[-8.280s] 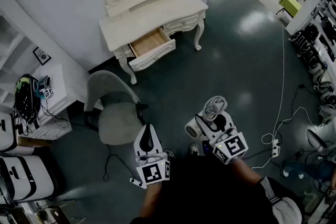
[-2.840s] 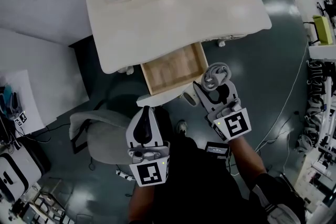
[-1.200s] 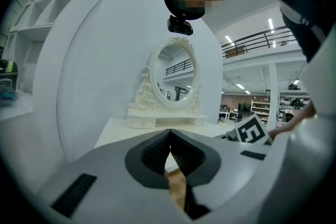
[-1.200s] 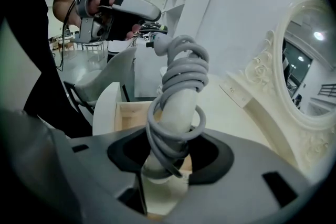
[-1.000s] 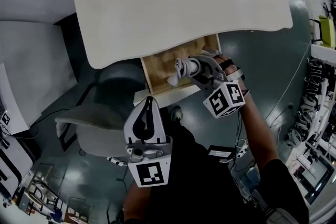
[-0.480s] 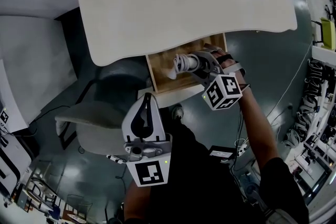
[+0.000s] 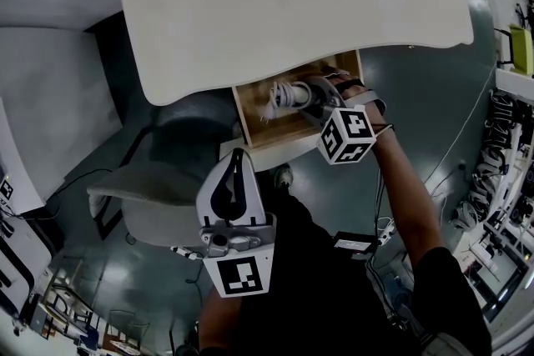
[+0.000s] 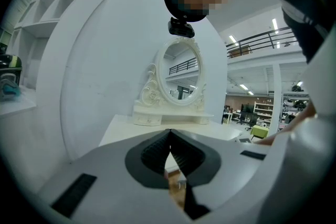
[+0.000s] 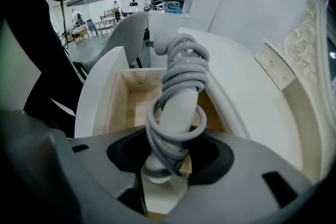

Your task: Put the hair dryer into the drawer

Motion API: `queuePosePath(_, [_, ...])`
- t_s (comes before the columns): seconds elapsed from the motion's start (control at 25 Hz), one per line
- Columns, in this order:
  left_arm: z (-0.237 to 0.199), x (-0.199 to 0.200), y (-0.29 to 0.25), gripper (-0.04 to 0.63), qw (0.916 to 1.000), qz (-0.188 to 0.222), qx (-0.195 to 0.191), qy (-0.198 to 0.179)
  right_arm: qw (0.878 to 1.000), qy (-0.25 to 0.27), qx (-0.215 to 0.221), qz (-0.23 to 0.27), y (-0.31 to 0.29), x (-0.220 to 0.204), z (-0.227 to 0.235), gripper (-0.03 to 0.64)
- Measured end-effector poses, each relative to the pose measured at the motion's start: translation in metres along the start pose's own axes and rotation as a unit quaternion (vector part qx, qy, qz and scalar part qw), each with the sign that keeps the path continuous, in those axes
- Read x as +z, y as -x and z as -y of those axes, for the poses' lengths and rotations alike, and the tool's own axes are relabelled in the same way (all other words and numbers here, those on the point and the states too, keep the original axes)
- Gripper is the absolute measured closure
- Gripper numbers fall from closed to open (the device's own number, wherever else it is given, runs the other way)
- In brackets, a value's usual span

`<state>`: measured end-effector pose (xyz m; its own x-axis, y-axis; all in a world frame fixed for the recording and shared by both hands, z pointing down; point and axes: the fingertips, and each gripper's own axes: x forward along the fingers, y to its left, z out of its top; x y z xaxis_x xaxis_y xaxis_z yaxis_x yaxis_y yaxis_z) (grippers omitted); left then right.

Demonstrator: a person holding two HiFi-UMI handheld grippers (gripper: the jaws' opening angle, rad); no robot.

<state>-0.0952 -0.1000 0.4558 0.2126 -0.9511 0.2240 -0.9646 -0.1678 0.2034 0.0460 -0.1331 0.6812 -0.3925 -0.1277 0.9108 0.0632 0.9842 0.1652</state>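
Back of the light wooden drawer (image 7: 267, 122) hides under the cream surface (image 7: 292, 4); butt of the white cord-wrapped hair dryer (image 9: 181, 102) is buried in the right tongs (image 9: 163, 173).

No legible text or numbers

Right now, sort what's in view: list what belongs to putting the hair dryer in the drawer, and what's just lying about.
Job in hand:
hair dryer, cord wound round it, clamped in the right gripper
open drawer beneath it
dressing table that holds the drawer

Just about:
chair
mirror on the table
left gripper, shut and empty
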Motion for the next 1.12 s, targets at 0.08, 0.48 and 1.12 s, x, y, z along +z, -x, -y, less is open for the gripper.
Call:
queuePosePath(0.08, [-0.001,0.0,-0.001,0.572,1.0,0.0,0.0,0.0,1.0,0.002,0.006,-0.008,-0.005,-0.002,-0.001,0.403])
queuePosePath(0.48, [-0.007,-0.004,-0.002,0.572,1.0,-0.004,0.006,0.0,0.998,0.014,0.034,-0.049,-0.031,-0.013,-0.006,0.403])
queuePosePath(1.12, [-0.008,-0.011,-0.006,0.572,0.9998,-0.013,0.014,0.004,0.992,0.033,0.069,-0.096,-0.051,-0.018,-0.012,0.403])
